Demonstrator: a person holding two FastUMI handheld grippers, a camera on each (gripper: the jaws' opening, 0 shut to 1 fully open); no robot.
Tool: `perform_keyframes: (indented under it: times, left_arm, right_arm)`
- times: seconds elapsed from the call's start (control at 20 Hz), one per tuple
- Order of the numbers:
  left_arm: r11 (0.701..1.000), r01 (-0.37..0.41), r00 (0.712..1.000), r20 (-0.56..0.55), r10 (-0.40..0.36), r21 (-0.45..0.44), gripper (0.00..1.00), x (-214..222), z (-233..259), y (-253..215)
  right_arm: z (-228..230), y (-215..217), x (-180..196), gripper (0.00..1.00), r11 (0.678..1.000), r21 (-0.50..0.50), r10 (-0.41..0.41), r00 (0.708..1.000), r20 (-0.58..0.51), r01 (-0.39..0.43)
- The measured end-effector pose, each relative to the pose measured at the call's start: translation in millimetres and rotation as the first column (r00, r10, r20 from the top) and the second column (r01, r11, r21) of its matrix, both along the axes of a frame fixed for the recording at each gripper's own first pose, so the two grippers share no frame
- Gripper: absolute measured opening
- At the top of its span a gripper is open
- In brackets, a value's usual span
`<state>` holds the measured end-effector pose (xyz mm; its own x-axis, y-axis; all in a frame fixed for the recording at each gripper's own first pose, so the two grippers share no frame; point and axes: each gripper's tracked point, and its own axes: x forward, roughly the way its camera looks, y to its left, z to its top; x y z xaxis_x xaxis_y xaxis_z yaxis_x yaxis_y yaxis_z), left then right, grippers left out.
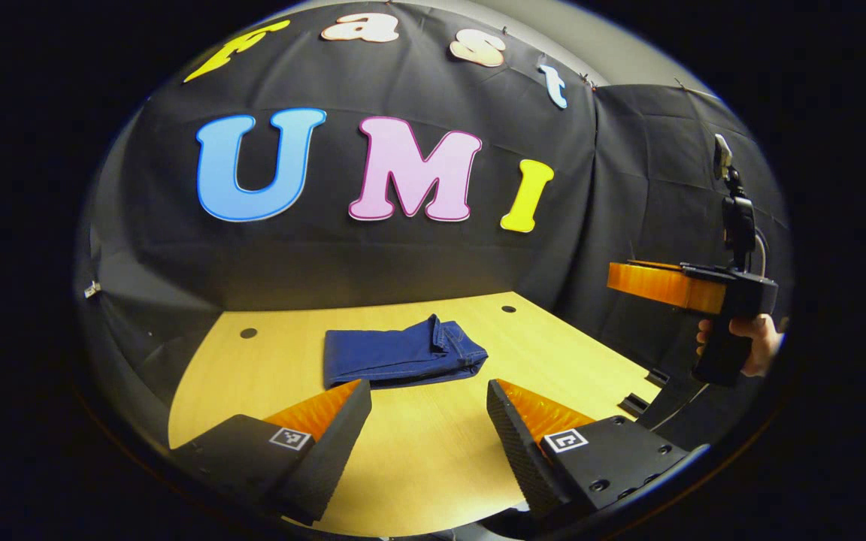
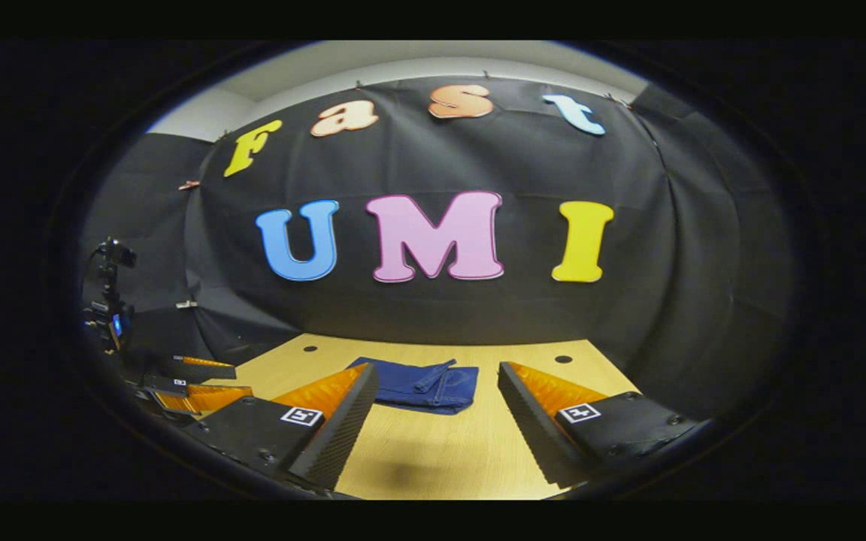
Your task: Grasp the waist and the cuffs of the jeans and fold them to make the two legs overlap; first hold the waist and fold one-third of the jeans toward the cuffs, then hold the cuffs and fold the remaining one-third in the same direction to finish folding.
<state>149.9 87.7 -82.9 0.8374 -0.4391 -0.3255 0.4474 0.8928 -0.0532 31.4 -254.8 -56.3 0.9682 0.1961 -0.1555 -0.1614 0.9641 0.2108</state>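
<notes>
Left gripper (image 1: 428,409): held above the near part of the table, jaws spread wide with nothing between them; bare wood is seen in the gap.
Right gripper (image 2: 437,402): also held off the table with its jaws wide apart and empty; in the left gripper view it (image 1: 628,276) is seen out past the table's right edge, gripped by a hand (image 1: 749,342) and raised well above the surface.
Jeans (image 1: 401,353): laid flat as a compact folded bundle on the far middle of the table, well apart from both grippers; rolled and stitched edges are bunched at its right end, the left end is a plain straight fold.
Jeans from the right (image 2: 424,385): seen just beyond the finger gap, with a seam or strap lying across the top layer.
Table (image 1: 433,458): light wood, with a round hole (image 1: 248,332) near the far left corner and another (image 1: 508,309) near the far right.
Open room: a broad strip of bare wood is left between the jeans and the near edge, and narrower margins are left on each side of the bundle.
Edges: the far edge is met by the black cloth wall (image 1: 403,263); the right edge is cut at a slant, with small dark fittings (image 1: 647,391) set along it.
</notes>
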Motion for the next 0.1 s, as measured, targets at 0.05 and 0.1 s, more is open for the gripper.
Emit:
perform_keyframes:
  times: [0.05,0.1]
  left_arm:
    - [1.000,0.000,1.000,0.006,0.000,-0.009,0.96,-2.1,4.9,-1.1]
    - [1.000,-0.003,1.000,0.012,0.003,-0.022,0.96,-6.1,9.4,0.4]
  right_arm:
    - [10.5,6.1,-4.0,0.98,1.000,-0.024,0.010,1.000,0.017,-0.010]
    - [18.6,11.1,-7.3,0.98,0.999,-0.042,0.020,0.999,0.036,-0.018]
